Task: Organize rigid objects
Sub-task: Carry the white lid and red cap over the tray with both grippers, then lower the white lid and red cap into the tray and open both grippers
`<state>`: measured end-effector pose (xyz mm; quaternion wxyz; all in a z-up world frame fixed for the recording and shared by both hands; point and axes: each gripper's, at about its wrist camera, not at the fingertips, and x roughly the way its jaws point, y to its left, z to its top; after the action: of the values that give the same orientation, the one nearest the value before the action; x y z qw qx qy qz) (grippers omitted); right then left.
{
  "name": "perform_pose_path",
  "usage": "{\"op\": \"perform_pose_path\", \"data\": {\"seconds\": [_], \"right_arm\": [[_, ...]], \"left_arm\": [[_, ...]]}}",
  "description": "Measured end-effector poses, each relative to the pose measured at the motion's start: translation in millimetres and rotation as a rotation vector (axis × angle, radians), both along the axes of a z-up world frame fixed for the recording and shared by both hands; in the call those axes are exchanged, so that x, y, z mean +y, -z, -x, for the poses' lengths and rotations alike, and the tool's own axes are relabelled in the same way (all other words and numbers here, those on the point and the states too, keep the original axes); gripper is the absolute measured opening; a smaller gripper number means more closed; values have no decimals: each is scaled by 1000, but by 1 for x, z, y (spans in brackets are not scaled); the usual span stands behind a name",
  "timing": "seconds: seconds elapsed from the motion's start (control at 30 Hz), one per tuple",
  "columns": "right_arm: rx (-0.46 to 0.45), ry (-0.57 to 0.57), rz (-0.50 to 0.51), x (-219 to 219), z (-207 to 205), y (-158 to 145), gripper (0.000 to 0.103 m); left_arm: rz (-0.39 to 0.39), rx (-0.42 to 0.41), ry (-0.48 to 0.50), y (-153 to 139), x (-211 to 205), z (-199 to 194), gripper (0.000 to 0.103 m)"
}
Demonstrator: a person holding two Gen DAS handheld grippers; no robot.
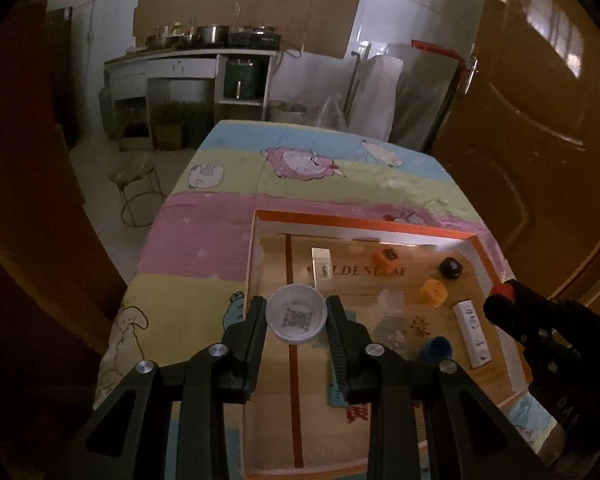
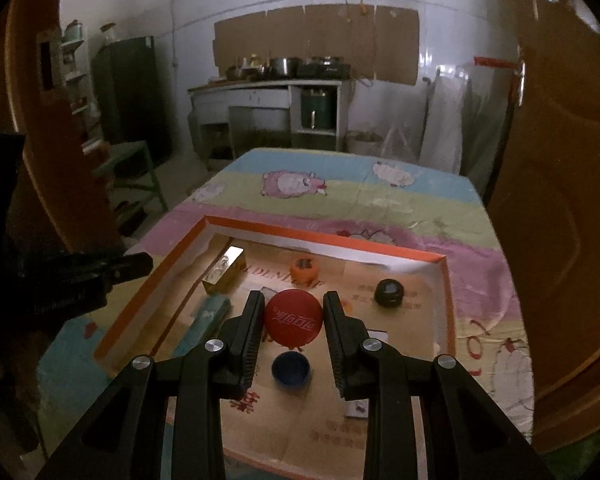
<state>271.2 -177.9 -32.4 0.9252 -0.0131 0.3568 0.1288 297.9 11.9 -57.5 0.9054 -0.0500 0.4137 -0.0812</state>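
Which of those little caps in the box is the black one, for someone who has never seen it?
Find the shallow orange-rimmed cardboard box on the pastel cartoon bedspread. Look toward its far right corner. The black cap sits alone there, right of the orange cap, the only dark, glossy one.

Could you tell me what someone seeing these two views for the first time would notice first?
Most striking are the two caps held up in front of the lenses: a white cap clamped in the left gripper, and a red cap clamped in the right gripper. Below them lies an orange-rimmed box on a pastel cartoon blanket, holding scattered orange, black and blue caps.
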Motion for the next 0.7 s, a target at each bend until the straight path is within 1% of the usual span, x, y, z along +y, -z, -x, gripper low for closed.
{"op": "perform_pose_path", "data": {"seconds": [0.1, 0.47, 0.7], "right_arm": [[25, -10, -4, 4, -10, 8, 31], [100, -35, 29, 16, -38, 38, 31], [127, -28, 39, 17, -48, 48, 31]], "left_arm": [[-2, 15, 2, 8, -1, -6, 30], [-18, 49, 13, 29, -1, -21, 30], [-37, 67, 22, 39, -2, -26, 30]]}}
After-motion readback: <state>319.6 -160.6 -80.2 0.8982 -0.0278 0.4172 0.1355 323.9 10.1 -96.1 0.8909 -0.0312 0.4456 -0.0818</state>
